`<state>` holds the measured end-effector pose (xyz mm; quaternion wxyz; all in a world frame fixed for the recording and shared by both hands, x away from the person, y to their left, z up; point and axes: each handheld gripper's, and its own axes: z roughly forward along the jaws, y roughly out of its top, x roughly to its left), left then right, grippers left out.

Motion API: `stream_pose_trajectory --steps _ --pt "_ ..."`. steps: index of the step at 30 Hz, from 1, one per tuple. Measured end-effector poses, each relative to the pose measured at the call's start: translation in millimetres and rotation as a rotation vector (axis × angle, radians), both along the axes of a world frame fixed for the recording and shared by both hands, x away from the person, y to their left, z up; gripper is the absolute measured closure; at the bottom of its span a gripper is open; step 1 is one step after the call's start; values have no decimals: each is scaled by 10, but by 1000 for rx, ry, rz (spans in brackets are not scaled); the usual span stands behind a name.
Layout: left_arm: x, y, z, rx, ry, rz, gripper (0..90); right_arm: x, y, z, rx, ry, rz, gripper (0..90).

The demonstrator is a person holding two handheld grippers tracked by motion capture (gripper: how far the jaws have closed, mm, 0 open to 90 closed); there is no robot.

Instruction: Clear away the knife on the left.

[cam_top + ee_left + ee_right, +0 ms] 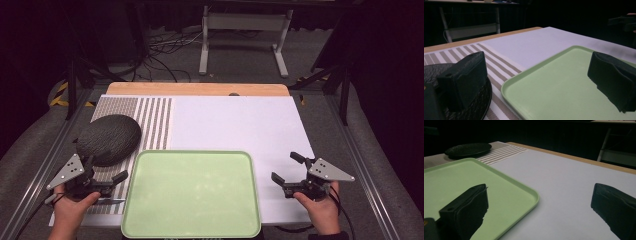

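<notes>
high view: both grippers wait at either side of an empty green tray [192, 195].
the left gripper [107, 182] and right gripper [286, 171] hover with jaws apart, holding nothing; the dark textured plate [108, 138] sits on the striped mat [150, 122], just left of the tray. left gripper view: the plate [484, 100] lies under the near jaw, the tray rim [506, 90] just beside it. right gripper view: jaws wide over the tray corner [534, 197] and white board [564, 185]. likely the opening step; next, the left gripper should close on the plate's rim.
</notes>
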<state>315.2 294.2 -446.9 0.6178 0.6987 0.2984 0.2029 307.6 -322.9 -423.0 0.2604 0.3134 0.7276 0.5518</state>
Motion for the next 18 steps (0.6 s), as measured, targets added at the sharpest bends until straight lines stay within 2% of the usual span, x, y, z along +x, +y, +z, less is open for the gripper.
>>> stream_pose_trajectory --steps 4,11,16,18 --pt "0 23 12 -5 0 13 36 -10 38 11 -17 -2 15 28" --pt "-2 0 26 28 18 0 46 -10 34 13 -10 -6 18 27" --pt "-9 -18 61 13 27 -9 48 -5 50 -4 -17 -2 20 27" --pt "22 -42 72 -15 55 -27 50 -6 47 1 -18 -1 16 28"
